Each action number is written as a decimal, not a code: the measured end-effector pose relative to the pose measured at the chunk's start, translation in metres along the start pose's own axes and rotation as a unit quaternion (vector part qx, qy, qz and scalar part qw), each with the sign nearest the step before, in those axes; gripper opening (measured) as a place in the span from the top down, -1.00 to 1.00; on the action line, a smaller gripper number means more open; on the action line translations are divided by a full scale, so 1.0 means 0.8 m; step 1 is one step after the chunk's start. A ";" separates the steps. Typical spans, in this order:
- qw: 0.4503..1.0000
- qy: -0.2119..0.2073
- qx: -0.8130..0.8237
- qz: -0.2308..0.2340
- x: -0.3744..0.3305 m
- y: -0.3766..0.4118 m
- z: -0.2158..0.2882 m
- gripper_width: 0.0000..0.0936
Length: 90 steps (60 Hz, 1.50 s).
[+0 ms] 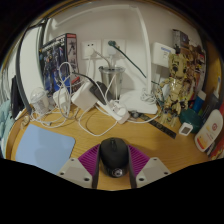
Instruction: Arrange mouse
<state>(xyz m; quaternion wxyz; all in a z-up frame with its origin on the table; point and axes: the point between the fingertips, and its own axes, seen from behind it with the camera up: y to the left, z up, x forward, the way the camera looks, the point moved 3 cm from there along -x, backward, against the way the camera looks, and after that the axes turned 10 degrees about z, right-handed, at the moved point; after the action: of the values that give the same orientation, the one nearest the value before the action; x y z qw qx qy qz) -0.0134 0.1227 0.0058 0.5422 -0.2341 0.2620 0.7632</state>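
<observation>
A black computer mouse (114,154) sits between my two fingers, its nose pointing away from me over the wooden desk (150,140). The purple pads (91,157) press against both of its sides. My gripper (113,160) is shut on the mouse, and I cannot tell whether the mouse touches the desk. A light blue mouse pad (44,148) lies on the desk to the left of the fingers.
A tangle of white cables and a power strip (112,110) lies beyond the mouse. A boxed figure (57,58) stands at the back left, a robot model (178,72) at the back right. A white device (210,130) lies on the right.
</observation>
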 end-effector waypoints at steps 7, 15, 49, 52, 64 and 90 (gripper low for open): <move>1.000 0.002 0.006 -0.008 0.000 0.001 0.000 0.19; 1.000 0.010 0.022 -0.018 0.001 0.001 0.002 0.43; 0.981 -0.174 0.020 -0.081 -0.180 0.167 0.261 0.43; 0.983 -0.167 0.017 -0.075 -0.164 0.196 0.256 0.43; 0.994 -0.094 0.020 -0.051 -0.063 0.270 0.172 0.43; 0.998 0.037 0.029 -0.047 0.021 0.301 -0.022 0.39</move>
<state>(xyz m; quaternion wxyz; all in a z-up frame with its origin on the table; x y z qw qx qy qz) -0.2457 0.0569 0.0174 0.5742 -0.2589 0.2925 0.7195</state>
